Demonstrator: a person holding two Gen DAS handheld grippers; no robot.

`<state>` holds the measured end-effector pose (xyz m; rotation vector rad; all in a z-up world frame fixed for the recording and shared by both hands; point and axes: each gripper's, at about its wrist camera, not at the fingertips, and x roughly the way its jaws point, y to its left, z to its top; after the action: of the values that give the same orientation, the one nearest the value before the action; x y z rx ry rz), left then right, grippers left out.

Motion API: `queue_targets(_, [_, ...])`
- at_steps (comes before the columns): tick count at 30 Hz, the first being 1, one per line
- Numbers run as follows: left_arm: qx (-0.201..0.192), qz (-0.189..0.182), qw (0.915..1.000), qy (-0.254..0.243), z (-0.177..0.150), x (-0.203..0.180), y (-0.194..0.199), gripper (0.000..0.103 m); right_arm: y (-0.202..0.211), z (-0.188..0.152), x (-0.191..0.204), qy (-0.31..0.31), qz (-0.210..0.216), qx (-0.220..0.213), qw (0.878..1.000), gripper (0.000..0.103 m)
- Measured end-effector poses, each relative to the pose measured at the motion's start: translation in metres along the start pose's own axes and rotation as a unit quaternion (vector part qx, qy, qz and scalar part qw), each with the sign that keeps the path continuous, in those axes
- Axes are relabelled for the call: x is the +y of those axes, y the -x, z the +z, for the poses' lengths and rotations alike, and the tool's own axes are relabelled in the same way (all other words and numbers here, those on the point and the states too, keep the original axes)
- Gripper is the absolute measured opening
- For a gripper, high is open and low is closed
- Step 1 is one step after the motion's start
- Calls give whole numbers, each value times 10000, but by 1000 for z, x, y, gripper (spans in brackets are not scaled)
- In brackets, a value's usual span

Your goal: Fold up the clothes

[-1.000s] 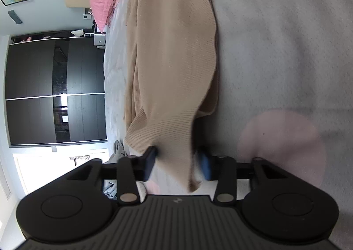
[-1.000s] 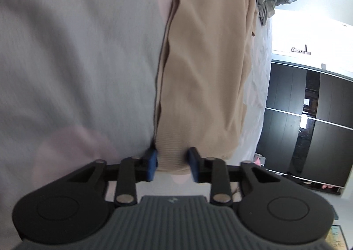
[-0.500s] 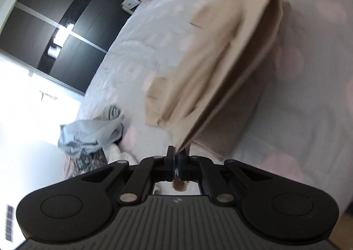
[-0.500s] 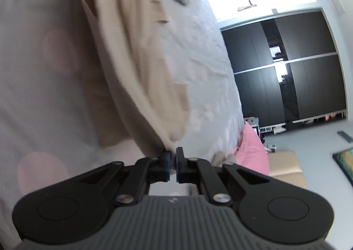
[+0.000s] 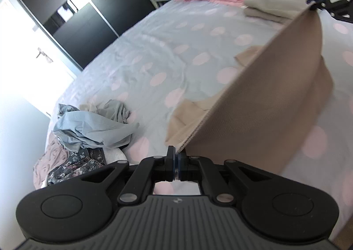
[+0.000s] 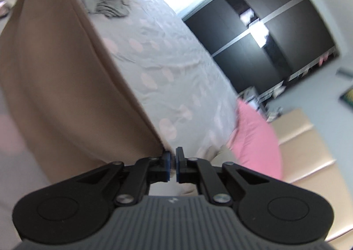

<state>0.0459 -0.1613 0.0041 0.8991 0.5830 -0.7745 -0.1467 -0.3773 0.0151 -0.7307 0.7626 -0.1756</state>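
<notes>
Both tongs pinching beige garment [image 5: 275, 95] corners, stretched between

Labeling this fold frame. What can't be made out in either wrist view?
- Left wrist: bed beneath the lifted beige garment, hidden by the cloth itself.
- Left wrist: right tool cut off by the top right edge.
- Right wrist: garment weave lost to motion blur.
- Right wrist: left tool cut off at the top left corner.
</notes>
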Motion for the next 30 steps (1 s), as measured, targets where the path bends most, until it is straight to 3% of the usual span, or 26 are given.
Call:
queue_targets(8, [438,-43,9990,39,31,21,-98,1,-101,22,-3,-350,270,518,9977,5])
queue_targets(18, [726,-397,9963,219,25,24,-202,1,-214,17,9,-682,832,1295,9857,5])
queue_targets(26, [691,-447,9957,418,17,23,-234,2,-250,5,16,-1109,891,1448,9792,5])
queue_targets(29, [757,-410,9950,514,18,24,-238,7,-246,4,10,-1350,793,1429,9773,6])
queue_targets(30, [772,-343,9950,524,19,25,-236,14,-245,3,8,-1430,760,1422,9765,11])
